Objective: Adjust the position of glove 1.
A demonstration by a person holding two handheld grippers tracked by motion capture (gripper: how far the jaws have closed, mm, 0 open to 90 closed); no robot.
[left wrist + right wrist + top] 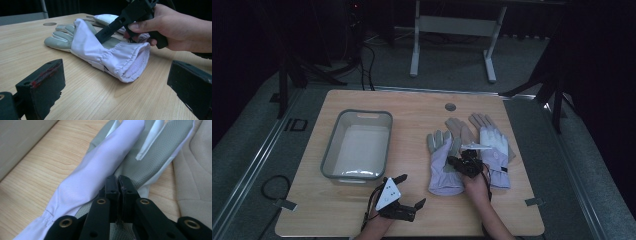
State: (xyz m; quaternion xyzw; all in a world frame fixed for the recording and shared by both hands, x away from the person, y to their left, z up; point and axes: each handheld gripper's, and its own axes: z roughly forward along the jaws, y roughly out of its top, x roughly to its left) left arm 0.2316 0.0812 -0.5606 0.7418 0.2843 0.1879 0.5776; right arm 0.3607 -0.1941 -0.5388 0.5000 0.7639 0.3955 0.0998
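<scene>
A lavender glove [443, 167] with grey fingers lies right of the table's middle, cuff towards me. My right gripper [454, 161] is over it, and its jaws stand pressed together with nothing showing between them. In the right gripper view the tips [117, 180] sit just above the grey palm [160, 147], beside a raised lavender fold [100, 165]. In the left gripper view the right gripper [100, 38] slants down onto that glove [110, 57], held by a hand. My left gripper [412, 190] rests near the front edge, jaws wide apart [117, 85] and empty.
A second lavender glove [494, 150] lies to the right, over beige gloves [459, 127] [195, 170]. A grey basin [362, 114] stands at the table's left, its wall [20, 140] close in the right gripper view. A round hole [450, 106] marks the far table edge.
</scene>
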